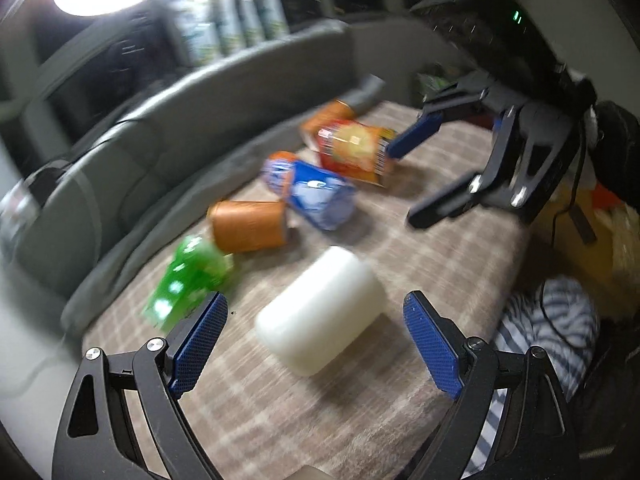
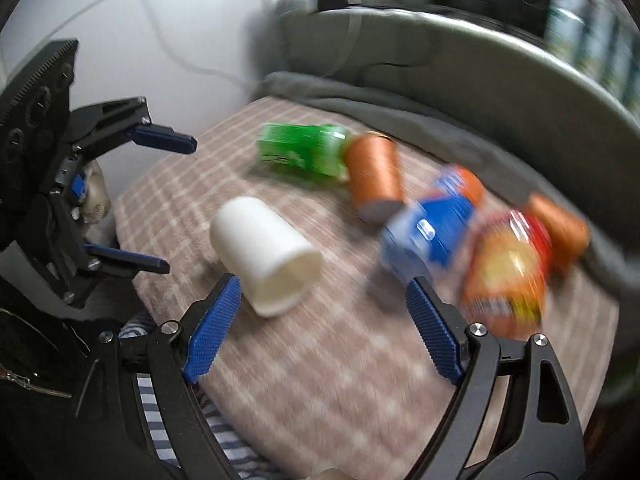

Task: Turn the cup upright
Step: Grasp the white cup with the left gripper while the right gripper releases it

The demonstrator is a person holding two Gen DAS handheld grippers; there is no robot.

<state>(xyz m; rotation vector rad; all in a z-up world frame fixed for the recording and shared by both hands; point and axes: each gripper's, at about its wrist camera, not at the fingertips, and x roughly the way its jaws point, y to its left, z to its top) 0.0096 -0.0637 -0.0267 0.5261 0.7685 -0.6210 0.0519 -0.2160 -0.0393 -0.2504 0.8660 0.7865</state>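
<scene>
White cup (image 2: 264,254) on its side on the checked cloth (image 2: 340,360), mouth toward right gripper (image 2: 324,324), both grippers' jaws wide.

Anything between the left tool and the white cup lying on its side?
Nothing: in the left wrist view only bare checked cloth separates the open left tool from the white plastic cup.

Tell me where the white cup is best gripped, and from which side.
Grip the cup across its mid-body, fingers on the curved sides. It lies on its side on the cloth, open mouth toward the right gripper, which is open and probably best placed to come straight in.
</scene>
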